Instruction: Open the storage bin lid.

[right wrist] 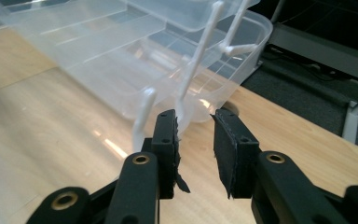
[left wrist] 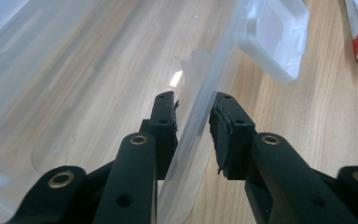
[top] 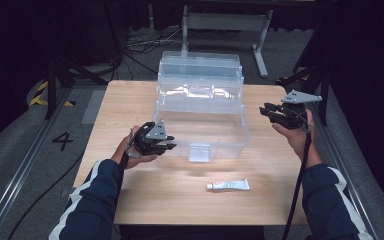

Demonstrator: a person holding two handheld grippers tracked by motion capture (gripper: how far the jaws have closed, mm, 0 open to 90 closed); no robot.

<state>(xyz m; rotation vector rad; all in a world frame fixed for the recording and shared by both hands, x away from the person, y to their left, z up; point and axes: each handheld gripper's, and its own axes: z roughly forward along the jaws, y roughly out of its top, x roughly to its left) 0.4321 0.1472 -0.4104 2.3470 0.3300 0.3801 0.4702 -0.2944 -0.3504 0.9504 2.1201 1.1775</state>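
Left gripper: black jaws with rubbery pads straddle the front wall of the clear plastic box, one jaw inside, one outside; small gaps show, so pads near the wall, not clearly clamping. The left hand sits low at the box's near-left corner. Right gripper: jaws parted, nothing between them, raised off the box's right end, pointing towards it. Box is thin, glossy, rectangular, lid tilted open, on a light wooden table. A white tube lies in front of it.
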